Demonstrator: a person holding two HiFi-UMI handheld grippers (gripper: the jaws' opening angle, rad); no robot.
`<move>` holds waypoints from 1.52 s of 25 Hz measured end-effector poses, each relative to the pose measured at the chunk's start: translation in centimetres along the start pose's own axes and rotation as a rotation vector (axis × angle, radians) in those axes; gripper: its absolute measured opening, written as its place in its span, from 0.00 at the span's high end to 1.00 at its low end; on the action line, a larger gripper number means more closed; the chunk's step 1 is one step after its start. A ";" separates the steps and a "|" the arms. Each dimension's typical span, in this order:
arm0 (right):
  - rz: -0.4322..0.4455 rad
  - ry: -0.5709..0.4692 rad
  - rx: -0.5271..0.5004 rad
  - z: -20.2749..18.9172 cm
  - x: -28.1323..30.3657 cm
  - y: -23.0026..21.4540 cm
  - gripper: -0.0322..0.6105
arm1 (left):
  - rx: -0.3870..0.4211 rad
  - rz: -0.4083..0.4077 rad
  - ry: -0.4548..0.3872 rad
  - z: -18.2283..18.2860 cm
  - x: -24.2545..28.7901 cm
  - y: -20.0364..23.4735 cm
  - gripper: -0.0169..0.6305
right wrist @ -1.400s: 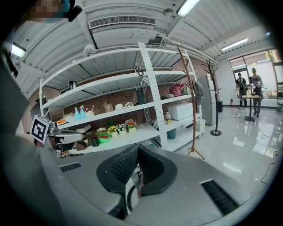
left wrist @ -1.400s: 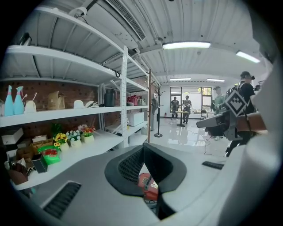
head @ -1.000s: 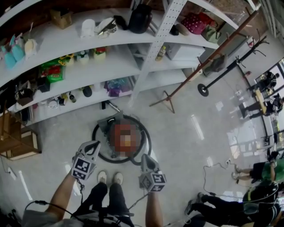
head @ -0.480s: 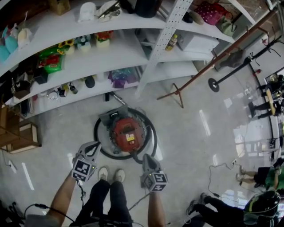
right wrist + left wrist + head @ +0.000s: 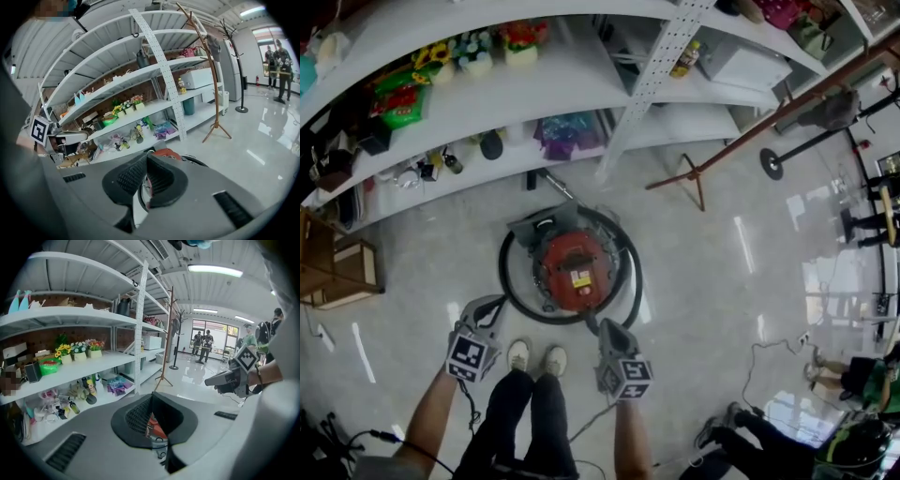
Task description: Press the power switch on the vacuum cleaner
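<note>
Left gripper (image 5: 481, 309), right gripper (image 5: 607, 330) hovering near vacuum cleaner (image 5: 574, 270) on floor, both closed, holding nothing. Risk: tip sliding off domed top, missing switch, snagging hose (image 5: 502, 274).

clear: top of vacuum cleaner (image 5: 574, 267) | hose (image 5: 501, 270) rings it | shelf (image 5: 581, 75) behind

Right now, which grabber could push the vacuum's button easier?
Probably the right gripper: its tip is nearer the red vacuum cleaner. The left gripper sits farther off to the side, by the hose. Both are shut. I can't make out the switch itself.
</note>
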State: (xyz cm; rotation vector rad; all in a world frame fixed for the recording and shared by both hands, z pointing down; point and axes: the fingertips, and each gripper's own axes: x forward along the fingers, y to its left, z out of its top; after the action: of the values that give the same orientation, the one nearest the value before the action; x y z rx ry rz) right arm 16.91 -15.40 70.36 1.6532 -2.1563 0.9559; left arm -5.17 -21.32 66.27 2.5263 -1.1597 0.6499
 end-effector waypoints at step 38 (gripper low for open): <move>0.039 0.170 -0.087 -12.3 14.7 -4.1 0.94 | -0.032 -0.110 0.085 -10.5 5.6 -2.0 0.96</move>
State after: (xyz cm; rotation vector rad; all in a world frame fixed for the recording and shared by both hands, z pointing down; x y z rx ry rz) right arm 13.83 -19.31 89.30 1.4403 -2.0927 0.9612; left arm -3.41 -19.12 77.98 2.4894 -0.9874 0.6970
